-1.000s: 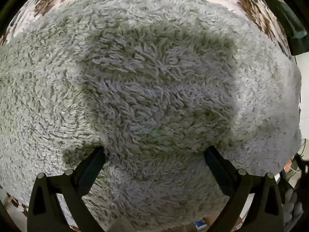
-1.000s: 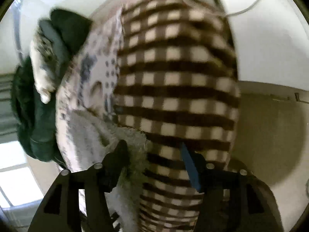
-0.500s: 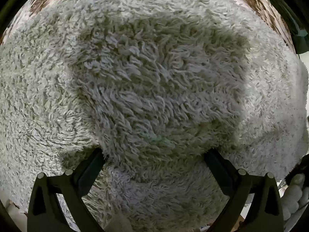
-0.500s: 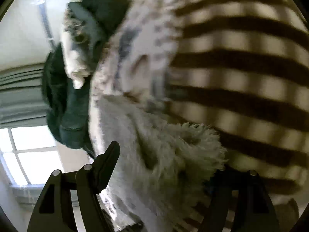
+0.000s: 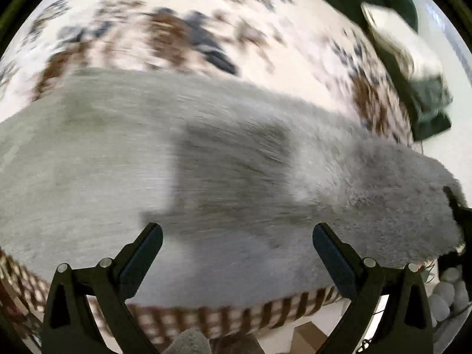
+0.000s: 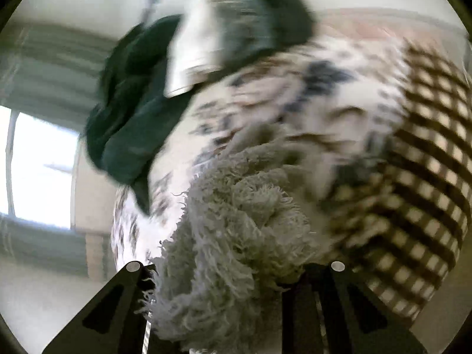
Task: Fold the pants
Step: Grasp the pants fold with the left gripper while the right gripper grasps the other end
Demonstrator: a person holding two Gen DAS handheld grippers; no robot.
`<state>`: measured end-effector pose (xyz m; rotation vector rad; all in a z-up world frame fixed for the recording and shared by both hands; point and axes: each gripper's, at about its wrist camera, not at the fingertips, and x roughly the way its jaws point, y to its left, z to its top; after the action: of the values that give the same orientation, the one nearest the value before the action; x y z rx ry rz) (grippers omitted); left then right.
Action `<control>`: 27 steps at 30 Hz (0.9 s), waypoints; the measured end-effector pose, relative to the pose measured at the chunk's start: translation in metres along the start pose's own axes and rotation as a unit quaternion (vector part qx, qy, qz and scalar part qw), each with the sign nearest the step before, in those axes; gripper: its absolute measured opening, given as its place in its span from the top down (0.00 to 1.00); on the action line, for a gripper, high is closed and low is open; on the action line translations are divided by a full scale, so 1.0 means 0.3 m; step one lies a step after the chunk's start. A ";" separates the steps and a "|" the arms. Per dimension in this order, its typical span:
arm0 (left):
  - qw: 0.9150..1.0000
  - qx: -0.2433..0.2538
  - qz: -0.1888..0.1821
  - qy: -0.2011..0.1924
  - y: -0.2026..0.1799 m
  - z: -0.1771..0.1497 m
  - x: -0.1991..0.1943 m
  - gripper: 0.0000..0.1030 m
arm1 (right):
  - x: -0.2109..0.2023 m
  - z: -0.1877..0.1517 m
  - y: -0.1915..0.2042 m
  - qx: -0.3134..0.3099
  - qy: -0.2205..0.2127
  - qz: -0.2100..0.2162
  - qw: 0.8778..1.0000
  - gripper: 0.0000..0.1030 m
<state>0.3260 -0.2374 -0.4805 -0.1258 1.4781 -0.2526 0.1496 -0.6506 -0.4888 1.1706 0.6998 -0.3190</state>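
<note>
The grey fluffy pants (image 5: pixel 206 171) lie across the bed and fill the middle of the left wrist view. My left gripper (image 5: pixel 237 244) is open and empty, its jaws spread wide just above the fabric. In the right wrist view my right gripper (image 6: pixel 224 277) is shut on a bunched edge of the pants (image 6: pixel 236 221), which hides the fingertips. The right gripper's black tip (image 5: pixel 457 209) shows at the pants' right end in the left wrist view.
The pants rest on a white bedspread with brown and blue blotches (image 5: pixel 183 29) over a brown checked cover (image 6: pixel 427 153). A dark green garment with a white piece (image 6: pixel 141 103) lies at the bed's far end. A window (image 6: pixel 35 165) is on the left.
My left gripper has pulled back from the pants, so more of the bed shows. My right gripper has closed on the pants' edge and swung round; both views are blurred by motion.
</note>
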 end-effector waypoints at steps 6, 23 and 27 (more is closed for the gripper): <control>0.996 -0.077 0.004 -0.041 0.330 -0.047 -0.230 0.00 | 0.032 -0.291 0.448 -0.121 0.042 0.013 0.992 0.80; 0.965 -0.245 0.062 -0.073 1.208 -0.292 -0.401 0.00 | 0.674 -1.568 0.711 -0.305 0.282 -0.068 0.907 0.55; 0.969 -0.224 0.040 -0.094 1.200 -0.238 -0.423 0.00 | 0.607 -1.497 0.718 -0.263 0.327 0.007 0.908 0.21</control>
<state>0.2785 0.1468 -0.4498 -0.4412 1.3267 0.1604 0.2590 -0.1348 -0.5455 0.7440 1.2706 0.2925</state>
